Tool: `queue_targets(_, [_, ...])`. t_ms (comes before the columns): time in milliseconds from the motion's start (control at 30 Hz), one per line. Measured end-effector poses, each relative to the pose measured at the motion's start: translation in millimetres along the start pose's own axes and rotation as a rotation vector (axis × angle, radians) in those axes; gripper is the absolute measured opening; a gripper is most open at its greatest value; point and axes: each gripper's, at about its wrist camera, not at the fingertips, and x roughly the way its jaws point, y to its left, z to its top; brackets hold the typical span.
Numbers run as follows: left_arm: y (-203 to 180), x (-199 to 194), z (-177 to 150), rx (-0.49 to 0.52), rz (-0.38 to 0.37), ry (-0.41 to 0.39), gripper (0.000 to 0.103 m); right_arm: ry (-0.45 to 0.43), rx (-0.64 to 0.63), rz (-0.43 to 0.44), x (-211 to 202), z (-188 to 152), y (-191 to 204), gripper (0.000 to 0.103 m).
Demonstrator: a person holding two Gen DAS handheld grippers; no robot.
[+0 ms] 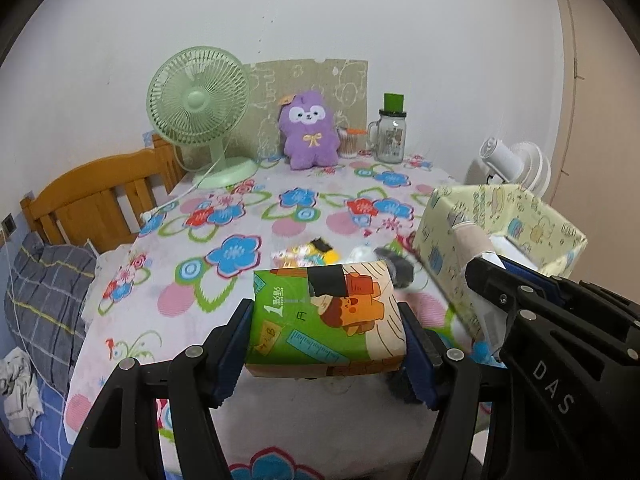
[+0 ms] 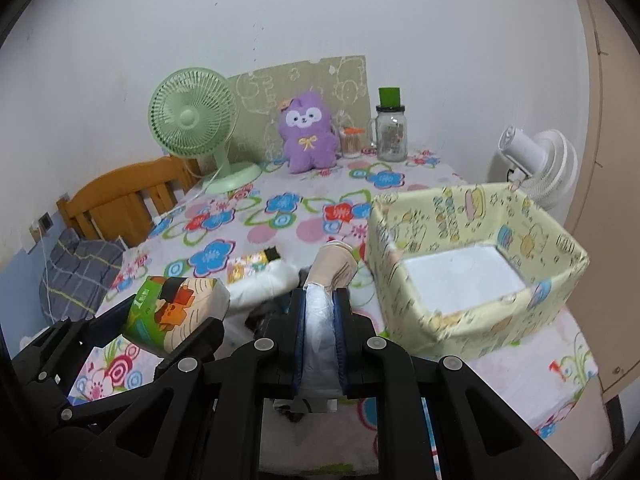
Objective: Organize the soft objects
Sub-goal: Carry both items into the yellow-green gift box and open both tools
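Note:
My left gripper (image 1: 326, 320) is shut on a green and orange tissue pack (image 1: 324, 316), held above the flowered table; the pack also shows in the right wrist view (image 2: 172, 312). My right gripper (image 2: 322, 312) is shut on a clear plastic-wrapped pack with a beige roll (image 2: 332, 268) at its far end, just left of the yellow patterned box (image 2: 472, 320). The box is open-topped with a white bottom; it also shows at the right of the left wrist view (image 1: 520, 220). A small yellow packet (image 2: 256, 262) and white soft items (image 2: 264, 284) lie on the table.
A purple plush (image 1: 308, 132), a green fan (image 1: 200, 108), a glass jar with a green lid (image 1: 390, 136) and a cotton-swab jar (image 1: 348, 142) stand at the table's back. A white fan (image 2: 540, 168) stands right. A wooden bed frame (image 1: 100, 200) is left.

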Motion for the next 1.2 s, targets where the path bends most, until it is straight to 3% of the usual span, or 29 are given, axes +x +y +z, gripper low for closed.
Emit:
queue_targets(467, [-31.2,-0.9,49.9,0.046,-0.055,-0.062,0.07,-0.062,0.018,-0.051,-9.7,46.3,-34.9,0.016])
queue_targets(1200, [-101.1,26.4,88.9,0.097,-0.162,-0.076,0.07,-0.083,0.066,-0.135,-9.7,72.1,-108.3,0.016])
